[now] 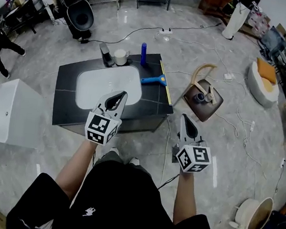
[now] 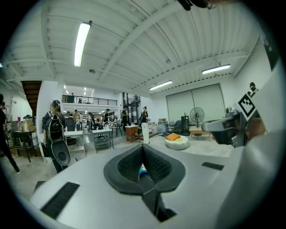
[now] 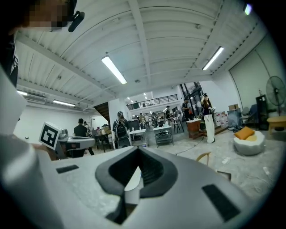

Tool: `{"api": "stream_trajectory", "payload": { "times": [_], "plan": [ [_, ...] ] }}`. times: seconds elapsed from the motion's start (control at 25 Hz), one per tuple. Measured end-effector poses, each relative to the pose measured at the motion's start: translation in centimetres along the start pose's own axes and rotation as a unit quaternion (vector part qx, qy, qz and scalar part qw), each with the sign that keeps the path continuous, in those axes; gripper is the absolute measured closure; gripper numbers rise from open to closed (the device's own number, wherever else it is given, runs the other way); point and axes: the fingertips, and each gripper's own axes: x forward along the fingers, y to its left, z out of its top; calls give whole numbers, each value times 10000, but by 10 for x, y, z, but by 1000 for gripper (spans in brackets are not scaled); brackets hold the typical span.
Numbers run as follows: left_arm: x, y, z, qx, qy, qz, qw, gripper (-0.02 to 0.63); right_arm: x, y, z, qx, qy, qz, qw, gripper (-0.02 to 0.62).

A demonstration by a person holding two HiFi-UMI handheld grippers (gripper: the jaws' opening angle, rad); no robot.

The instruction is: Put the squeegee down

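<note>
The blue squeegee (image 1: 153,80) lies flat on the black counter (image 1: 65,102), just right of the white sink basin (image 1: 105,84). No gripper touches it. My left gripper (image 1: 120,94) hovers over the basin's near edge, jaws shut and empty. My right gripper (image 1: 183,117) hangs beyond the counter's right front corner, over the floor, and its jaws look shut with nothing in them. In the left gripper view the gripper (image 2: 143,145) points almost level into the room, with a sliver of blue showing behind its pads. The right gripper (image 3: 137,150) also points level.
A blue bottle (image 1: 144,53), a white cup (image 1: 121,57) and a dark faucet (image 1: 106,55) stand along the counter's far edge. A wooden chair (image 1: 202,95) stands right of the counter. A white box (image 1: 5,111) sits at left. Cables (image 1: 234,127) run across the floor.
</note>
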Motion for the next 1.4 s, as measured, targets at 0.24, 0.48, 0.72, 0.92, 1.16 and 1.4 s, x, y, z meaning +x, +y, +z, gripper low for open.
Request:
{"api": "stream_trajectory", "payload": {
  "times": [0.24, 0.48, 0.72, 0.92, 1.16, 1.4],
  "plan": [
    [-11, 4, 15, 144, -178, 158, 9996, 604, -9, 0, 18, -43, -41, -239, 9997, 594],
    [-17, 7, 25, 98, -367, 204, 9991, 604, -11, 4, 31, -127, -111, -274, 9995, 594],
    [-11, 8, 21, 86, -393, 209, 9990, 604, -7, 4, 30, -123, -144, -287, 9994, 594],
    [-12, 7, 20, 107, -336, 245, 9991, 604, -8, 4, 31, -111, -153, -261, 9995, 594],
    [-6, 4, 16, 133, -300, 193, 9993, 604, -6, 1, 29, -122, -132, -229, 9996, 594],
    [-1, -1, 12, 174, -218, 148, 9995, 603, -6, -3, 25, -120, -103, -212, 9996, 594]
  ]
}}
